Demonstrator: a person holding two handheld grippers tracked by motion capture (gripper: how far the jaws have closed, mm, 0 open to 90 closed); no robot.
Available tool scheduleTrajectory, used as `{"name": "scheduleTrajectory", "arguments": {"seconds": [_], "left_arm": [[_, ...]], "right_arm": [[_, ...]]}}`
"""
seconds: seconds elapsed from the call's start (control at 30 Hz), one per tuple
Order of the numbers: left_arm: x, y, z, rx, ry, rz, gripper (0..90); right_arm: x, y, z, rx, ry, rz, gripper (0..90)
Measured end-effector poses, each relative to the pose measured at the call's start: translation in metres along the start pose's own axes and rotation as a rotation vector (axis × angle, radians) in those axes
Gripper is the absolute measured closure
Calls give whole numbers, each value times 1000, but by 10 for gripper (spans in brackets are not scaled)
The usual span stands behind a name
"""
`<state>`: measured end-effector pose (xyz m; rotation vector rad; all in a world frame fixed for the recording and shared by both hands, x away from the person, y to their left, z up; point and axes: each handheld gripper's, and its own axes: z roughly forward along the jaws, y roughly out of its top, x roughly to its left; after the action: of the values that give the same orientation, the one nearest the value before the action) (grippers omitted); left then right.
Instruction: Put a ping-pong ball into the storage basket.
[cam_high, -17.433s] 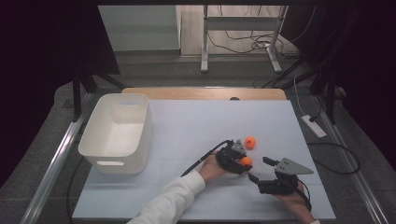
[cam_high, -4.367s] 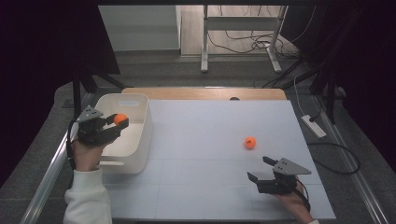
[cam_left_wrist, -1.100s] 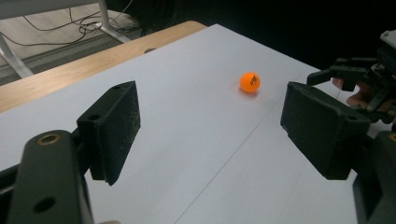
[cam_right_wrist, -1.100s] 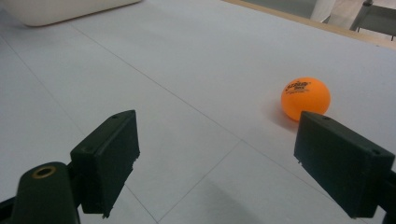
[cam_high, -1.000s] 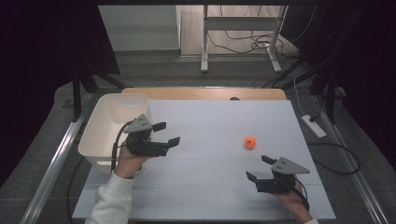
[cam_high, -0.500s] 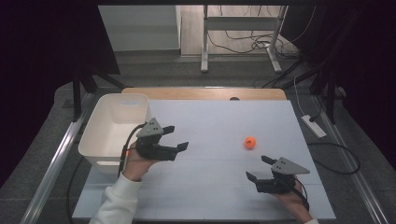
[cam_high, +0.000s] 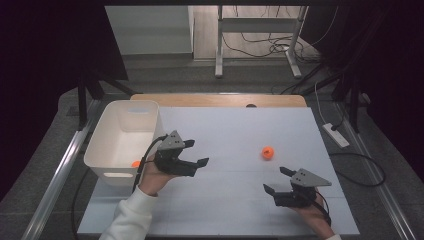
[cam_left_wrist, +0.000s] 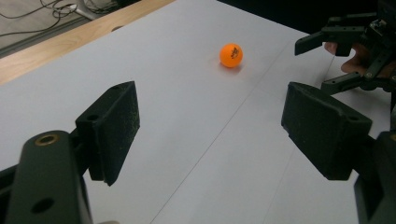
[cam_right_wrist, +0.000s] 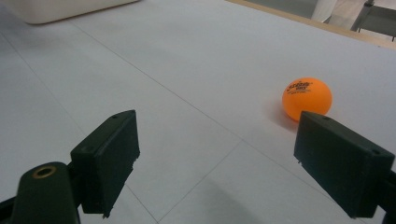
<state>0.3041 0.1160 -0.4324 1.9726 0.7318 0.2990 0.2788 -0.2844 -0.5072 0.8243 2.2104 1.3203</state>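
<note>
A pale tabletop (cam_high: 230, 200) carries a white bin (cam_high: 125, 137) and an orange ball (cam_high: 268, 153) lying loose, apart from both. The left hand-held gripper (cam_high: 192, 154) and the right hand-held gripper (cam_high: 276, 180) gape wide, empty. A glancing jaw could send the ball rolling off.

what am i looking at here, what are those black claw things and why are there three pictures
The black things are hand-held tongs: a person holds one in each hand, and each carries its own camera. The high view looks down on the table from above the person's side. There the left tongs hang open beside a white bin with an orange ball inside. The right tongs rest open near the table's front edge. A second orange ball lies loose on the table between them. The other two pictures look along each pair of tongs: two black pads rise from the bottom, with that ball ahead. Neither pair of tongs holds anything.
</note>
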Motion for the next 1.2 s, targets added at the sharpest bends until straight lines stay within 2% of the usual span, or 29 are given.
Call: {"name": "scheduleTrajectory", "arguments": {"seconds": [0.7, 1.2], "left_arm": [[-5, -4, 18, 41, -12, 8, 196], [-11, -9, 36, 90, -37, 25, 195]], "right_arm": [[0, 0, 0, -1, -1, -2, 141], [0, 0, 0, 1, -3, -4, 141]]}}
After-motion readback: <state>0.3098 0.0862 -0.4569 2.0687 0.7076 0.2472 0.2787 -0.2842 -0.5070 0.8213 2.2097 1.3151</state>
